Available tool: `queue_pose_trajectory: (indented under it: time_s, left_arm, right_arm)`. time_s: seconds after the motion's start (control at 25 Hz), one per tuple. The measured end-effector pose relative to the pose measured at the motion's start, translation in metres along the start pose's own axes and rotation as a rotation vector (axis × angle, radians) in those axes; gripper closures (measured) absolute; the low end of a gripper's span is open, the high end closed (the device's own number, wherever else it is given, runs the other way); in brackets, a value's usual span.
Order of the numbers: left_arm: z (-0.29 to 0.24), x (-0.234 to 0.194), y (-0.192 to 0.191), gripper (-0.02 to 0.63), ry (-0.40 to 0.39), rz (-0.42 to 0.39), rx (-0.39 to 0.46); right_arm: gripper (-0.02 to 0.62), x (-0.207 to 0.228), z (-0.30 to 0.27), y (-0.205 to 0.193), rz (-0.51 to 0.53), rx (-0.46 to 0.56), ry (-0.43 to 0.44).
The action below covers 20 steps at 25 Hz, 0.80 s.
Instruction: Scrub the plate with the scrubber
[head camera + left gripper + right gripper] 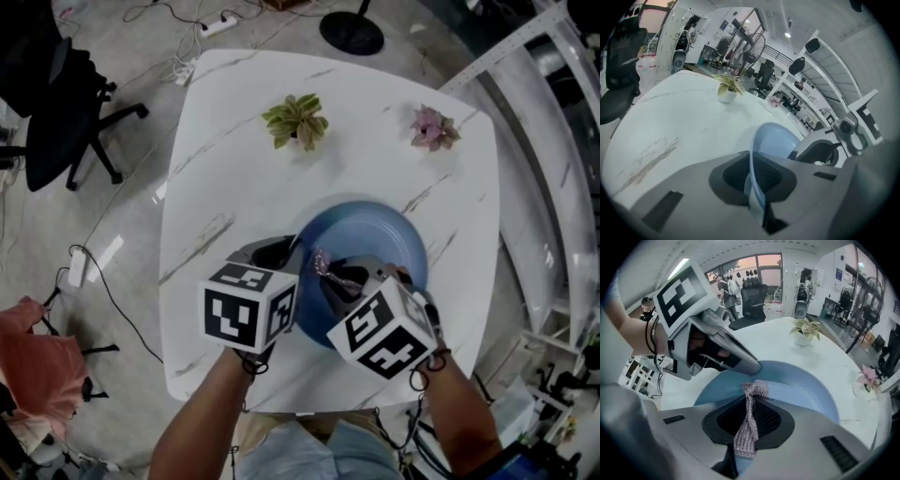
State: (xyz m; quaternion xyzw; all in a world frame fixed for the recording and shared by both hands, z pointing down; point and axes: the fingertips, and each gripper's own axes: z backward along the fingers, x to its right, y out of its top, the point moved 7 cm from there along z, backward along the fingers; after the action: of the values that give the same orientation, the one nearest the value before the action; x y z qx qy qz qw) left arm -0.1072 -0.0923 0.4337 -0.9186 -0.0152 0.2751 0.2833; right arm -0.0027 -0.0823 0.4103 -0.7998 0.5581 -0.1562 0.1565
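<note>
A blue plate (375, 234) lies on the white marbled table (234, 169), at its near middle. My left gripper (298, 251) is shut on the plate's left rim (752, 178), which runs as a thin blue edge between the jaws. My right gripper (328, 274) is shut on a silvery mesh scrubber (747, 420). The scrubber's bunched tip (755, 389) sits over the inside of the plate (801, 390), close to the left gripper's jaws (736, 357). In the head view the scrubber (323, 262) shows as a small pinkish glint over the plate.
Two small potted plants stand at the far side: a green one (295, 120) and a pink one (432, 127). A black office chair (56, 103) and cables lie on the floor to the left. A white shelf frame (553, 112) runs along the right.
</note>
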Motion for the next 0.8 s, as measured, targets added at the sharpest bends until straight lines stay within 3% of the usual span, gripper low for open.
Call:
queue_pose_trajectory:
  time_s: [0.44,0.8]
  left_arm:
    - [0.000,-0.001,0.000,0.589,0.009,0.003,0.005]
    - [0.001,0.000,-0.001,0.589,0.011,-0.016,0.003]
  right_arm:
    - [0.535,-0.046,0.010,-0.029,-0.002,-0.005,0.111]
    - [0.535,-0.017,0.032,-0.072,-0.184,-0.030,-0.020]
